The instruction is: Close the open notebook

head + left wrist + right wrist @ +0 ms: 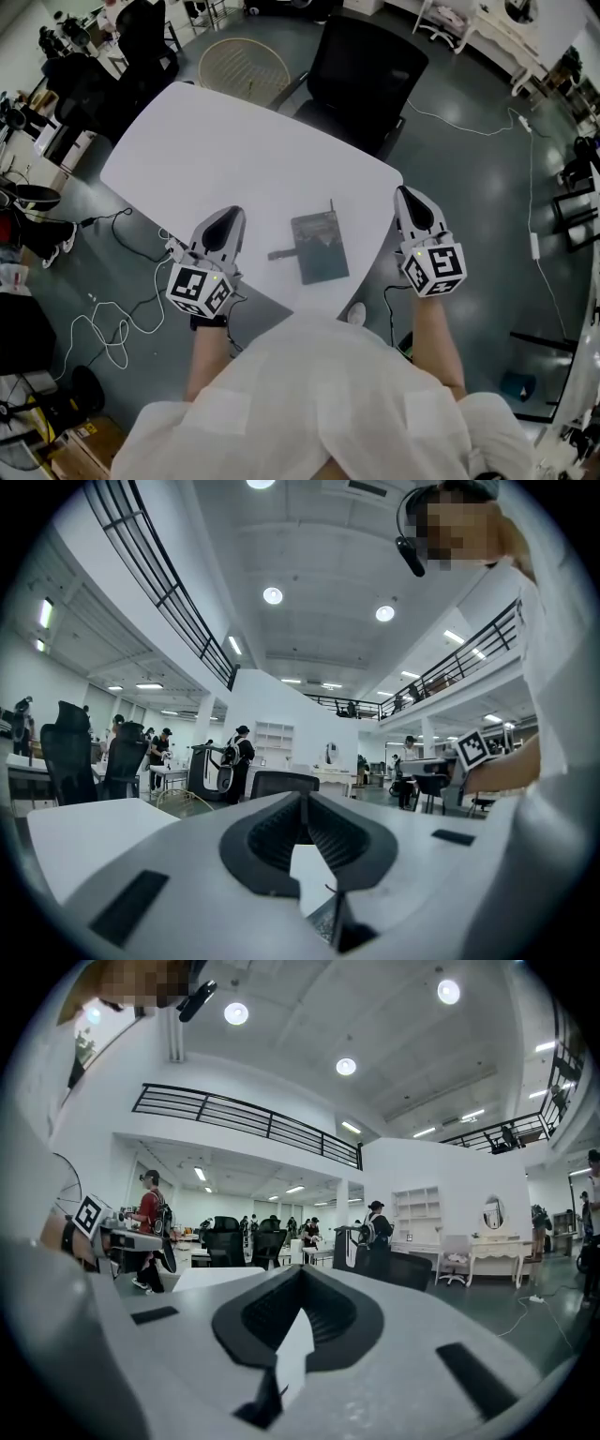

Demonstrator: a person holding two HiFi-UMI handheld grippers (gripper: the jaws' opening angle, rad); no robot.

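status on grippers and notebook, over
Left gripper shut, empty; right gripper shut, empty. Notebook flat on table between them, cover looks closed. Nothing in the way.

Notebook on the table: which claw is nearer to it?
Left, narrowly. The left claw lies just left of the notebook and its strap; the right claw lies farther off its right edge.

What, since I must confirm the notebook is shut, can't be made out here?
Notebook: head view, too small to read its cover or page edges.
Left gripper view: left hand-held gripper hides all but a corner.
Right gripper view: right hand-held gripper hides it entirely.
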